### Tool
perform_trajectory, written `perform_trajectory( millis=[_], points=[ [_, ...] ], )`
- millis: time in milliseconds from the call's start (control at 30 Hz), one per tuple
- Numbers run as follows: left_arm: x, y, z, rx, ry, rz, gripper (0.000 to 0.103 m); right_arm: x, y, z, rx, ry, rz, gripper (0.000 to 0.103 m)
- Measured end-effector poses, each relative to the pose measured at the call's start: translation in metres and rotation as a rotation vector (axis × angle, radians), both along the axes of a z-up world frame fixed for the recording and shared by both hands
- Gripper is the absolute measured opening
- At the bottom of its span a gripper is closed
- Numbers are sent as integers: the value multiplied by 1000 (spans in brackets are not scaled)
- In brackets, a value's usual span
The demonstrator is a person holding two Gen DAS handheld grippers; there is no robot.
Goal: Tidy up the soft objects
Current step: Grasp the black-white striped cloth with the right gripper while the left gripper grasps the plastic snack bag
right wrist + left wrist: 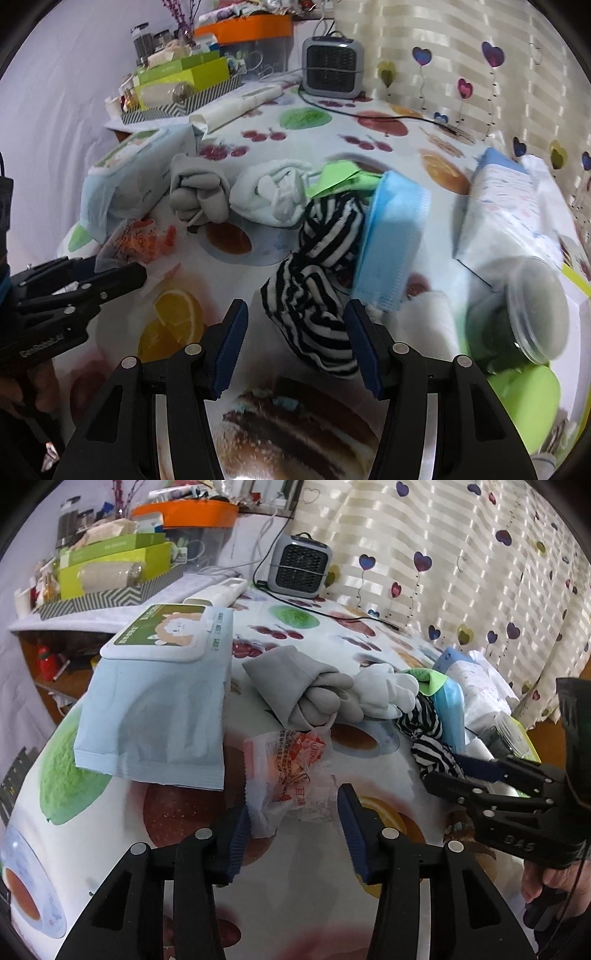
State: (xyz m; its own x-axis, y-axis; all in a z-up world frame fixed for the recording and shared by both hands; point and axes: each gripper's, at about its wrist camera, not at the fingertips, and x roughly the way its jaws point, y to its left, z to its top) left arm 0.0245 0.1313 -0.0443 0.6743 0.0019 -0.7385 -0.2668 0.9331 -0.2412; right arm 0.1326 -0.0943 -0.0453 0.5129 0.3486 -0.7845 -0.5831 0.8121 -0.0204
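Observation:
My left gripper (291, 808) is open, its jaws around the near end of a crumpled red-and-white plastic wrapper (291, 771) on the fruit-print table. My right gripper (297, 325) is open, its jaws on either side of a black-and-white striped sock bundle (317, 273). A grey sock bundle (295, 686) and a white sock bundle (388, 690) lie side by side behind the wrapper; both show in the right wrist view, the grey one (195, 195) and the white one (269, 199). A green cloth (340, 175) and a blue mask pack (391, 240) lie by the striped bundle.
A light-blue wet-wipes pack (159, 701) lies at left. A grey fan heater (299, 566) with its cable stands at the back. A cluttered shelf with boxes (110, 565) is at back left. A tissue pack (513, 206), a lidded jar (524, 314) and a green lid (524, 402) crowd the right.

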Motion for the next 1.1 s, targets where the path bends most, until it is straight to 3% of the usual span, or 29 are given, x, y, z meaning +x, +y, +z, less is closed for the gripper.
perform_trajectory(
  millis=[100, 200, 333, 367, 400, 467, 500, 1100],
  points=[
    [2, 0, -2, -2, 6, 1, 50, -1, 3, -5, -19, 1, 8, 23],
    [4, 0, -2, 5, 8, 12, 51, -5, -2, -3, -6, -3, 6, 18],
    [9, -2, -4, 11, -1, 11, 51, -12, -8, 2, 29, -8, -2, 17],
    [10, -2, -4, 10, -1, 13, 46, -14, -9, 4, 38, -8, -2, 17],
    [12, -2, -4, 12, 4, 12, 33, -16, -11, 5, 44, -8, -2, 17],
    [13, -2, -4, 11, 4, 15, 31, -21, -13, 8, 57, -10, -3, 17],
    [12, -2, -4, 1, 4, 12, 23, -23, -14, 9, 61, -12, -2, 17],
    [-16, -20, 27, 13, -69, -27, 20, -44, -28, 30, 133, -50, -5, 18]
  ],
)
